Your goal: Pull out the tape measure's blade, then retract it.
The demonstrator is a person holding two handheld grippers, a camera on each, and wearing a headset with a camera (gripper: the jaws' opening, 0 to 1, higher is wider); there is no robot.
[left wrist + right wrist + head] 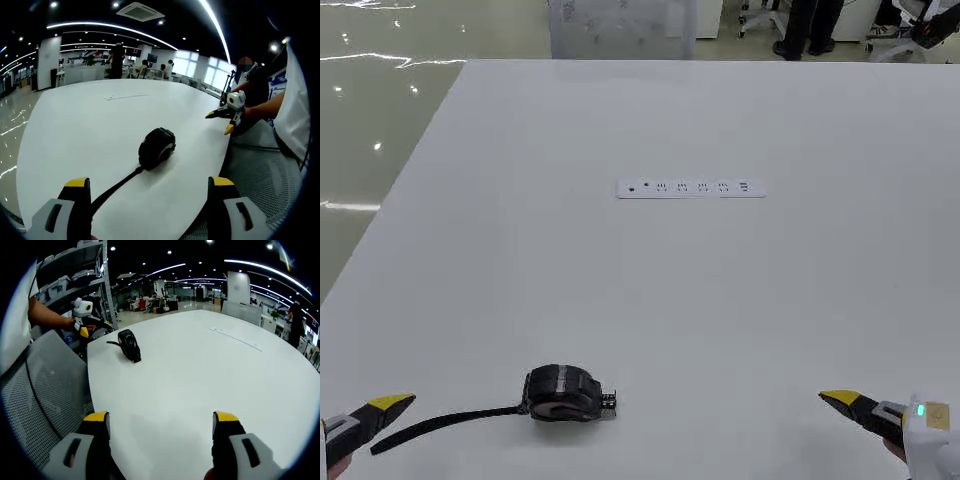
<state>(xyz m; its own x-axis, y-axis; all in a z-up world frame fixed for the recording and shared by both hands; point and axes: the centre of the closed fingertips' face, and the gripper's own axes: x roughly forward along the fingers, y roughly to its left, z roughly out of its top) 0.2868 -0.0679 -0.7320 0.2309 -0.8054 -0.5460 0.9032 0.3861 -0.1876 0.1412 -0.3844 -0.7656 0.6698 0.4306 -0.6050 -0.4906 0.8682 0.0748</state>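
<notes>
A black tape measure (565, 393) lies on the white table (650, 290) near its front edge, blade retracted. Its black wrist strap (440, 425) trails left toward my left gripper (388, 404). In the left gripper view the case (156, 147) sits ahead of my open left gripper (148, 183), and the strap (117, 186) runs back between its yellow-tipped fingers (77, 183) without touching them. My right gripper (842, 399) hovers open far to the right, well away from the tape measure (129, 345). In its own view the right gripper (161, 416) holds nothing.
A white power strip (690, 188) lies mid-table. The table's left edge borders a glossy floor (370, 130). A grey mesh chair (40, 390) stands at the near edge, with metal shelving (75, 275) behind. People stand past the far end.
</notes>
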